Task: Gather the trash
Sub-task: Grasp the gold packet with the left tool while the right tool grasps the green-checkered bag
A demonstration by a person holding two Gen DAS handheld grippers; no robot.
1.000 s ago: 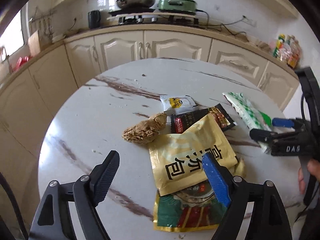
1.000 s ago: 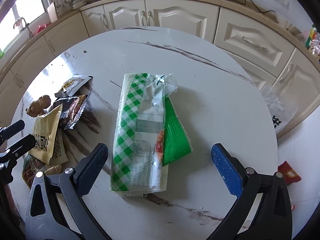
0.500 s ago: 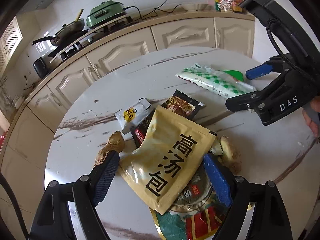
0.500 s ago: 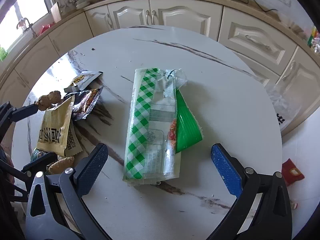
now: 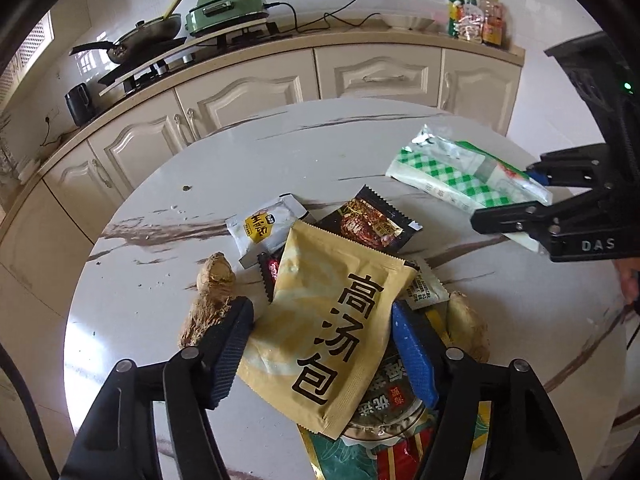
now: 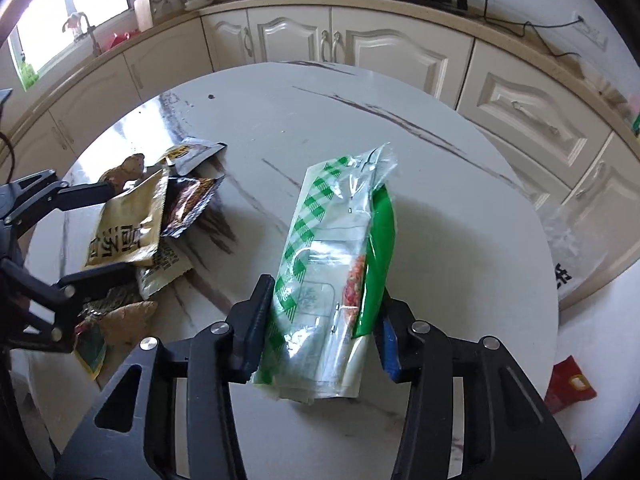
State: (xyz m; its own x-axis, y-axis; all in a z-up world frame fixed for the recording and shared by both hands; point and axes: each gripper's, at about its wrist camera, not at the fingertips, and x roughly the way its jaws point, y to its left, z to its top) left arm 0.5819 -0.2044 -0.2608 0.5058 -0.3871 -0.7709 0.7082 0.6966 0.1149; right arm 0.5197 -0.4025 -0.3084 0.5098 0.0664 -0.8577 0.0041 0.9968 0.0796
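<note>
Ginger [image 5: 211, 300] lies at nine o'clock of our left gripper [image 5: 320, 354], touching its dark finger, on the round marble desk [image 5: 160, 216]. We have the left fingers [image 5: 229, 354] set on either side of the gold soup packet [image 5: 332, 320], pressing its edges; the packet tops a heap of wrappers. At twelve o'clock of the packet sit a white sachet [image 5: 266, 226] and a dark sauce packet [image 5: 370, 226]; at six o'clock a green and red bag [image 5: 384, 448] shows under it. A second ginger piece [image 5: 466, 326] lies at three o'clock of the blue finger. Farther right, at two o'clock on the desk, our right gripper [image 6: 320, 328] pinches the near end of the green-checked plastic bag [image 6: 332, 256], fingers [image 6: 256, 316] pressed against both its sides, its far end raised off the desk. A red wrapper [image 6: 570, 384] lies on the floor at four o'clock.
</note>
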